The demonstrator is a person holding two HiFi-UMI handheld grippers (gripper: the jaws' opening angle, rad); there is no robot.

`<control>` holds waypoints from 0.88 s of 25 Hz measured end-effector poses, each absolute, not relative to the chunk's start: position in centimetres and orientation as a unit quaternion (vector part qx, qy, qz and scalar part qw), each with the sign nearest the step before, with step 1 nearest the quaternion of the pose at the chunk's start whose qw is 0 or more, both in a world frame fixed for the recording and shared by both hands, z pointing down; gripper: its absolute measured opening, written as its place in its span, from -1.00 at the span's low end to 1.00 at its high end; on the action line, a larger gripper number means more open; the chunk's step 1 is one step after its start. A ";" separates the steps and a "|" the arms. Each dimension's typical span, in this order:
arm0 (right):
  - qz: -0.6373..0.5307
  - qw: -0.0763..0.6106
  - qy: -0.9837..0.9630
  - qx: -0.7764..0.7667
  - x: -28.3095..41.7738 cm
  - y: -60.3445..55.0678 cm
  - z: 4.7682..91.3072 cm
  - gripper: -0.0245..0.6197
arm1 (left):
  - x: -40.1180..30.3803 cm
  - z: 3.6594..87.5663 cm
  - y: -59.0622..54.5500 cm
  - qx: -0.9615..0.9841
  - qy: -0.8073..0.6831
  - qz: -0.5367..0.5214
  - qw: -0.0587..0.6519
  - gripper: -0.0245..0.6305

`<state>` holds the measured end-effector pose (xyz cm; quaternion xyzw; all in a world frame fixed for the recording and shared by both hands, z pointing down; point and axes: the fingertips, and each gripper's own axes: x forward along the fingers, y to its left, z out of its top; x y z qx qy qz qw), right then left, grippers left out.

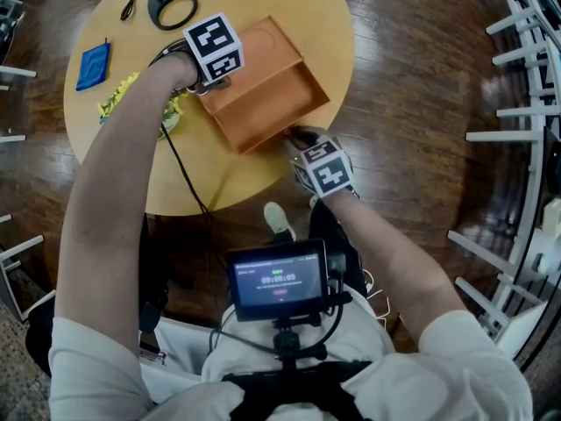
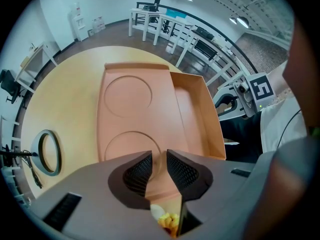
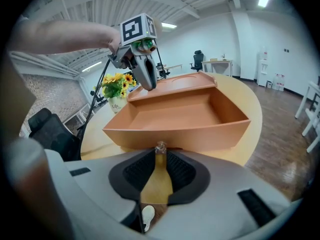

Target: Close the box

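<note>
An orange box (image 1: 263, 90) lies on the round wooden table (image 1: 219, 182), its tray (image 3: 175, 116) slid out toward me from the cover with round embossed marks (image 2: 127, 91). My left gripper (image 1: 213, 79) is at the cover's far-left end. Its jaws (image 2: 159, 170) stand close together with the box's edge between them. At the tray's front wall my right gripper (image 1: 302, 137) is shut on the small knob (image 3: 160, 148). The tray looks empty.
Yellow flowers (image 1: 118, 95) in a small pot (image 3: 116, 104) stand just left of the box. A blue cloth (image 1: 93, 65) and a black ring with a cable (image 1: 173, 8) lie at the table's far side. The table's edge runs close behind the right gripper. White racks (image 1: 517, 60) stand at the right.
</note>
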<state>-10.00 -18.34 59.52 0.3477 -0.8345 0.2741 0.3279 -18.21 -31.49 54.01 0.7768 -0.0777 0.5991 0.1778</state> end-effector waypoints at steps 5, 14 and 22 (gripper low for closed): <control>0.273 0.329 -0.835 0.347 -10.8 -19.5 59.4 -0.70 | -18.2 53.9 -31.4 0.780 -0.079 0.595 0.176 -0.62; 0.268 0.326 -0.838 0.345 -12.2 -22.4 59.3 -0.70 | -18.0 53.8 -31.3 0.782 -0.074 0.595 0.170 -0.62; 0.249 0.328 -0.849 0.331 -13.6 -24.9 58.7 -0.70 | -17.9 53.8 -31.3 0.780 -0.067 0.600 0.166 -0.62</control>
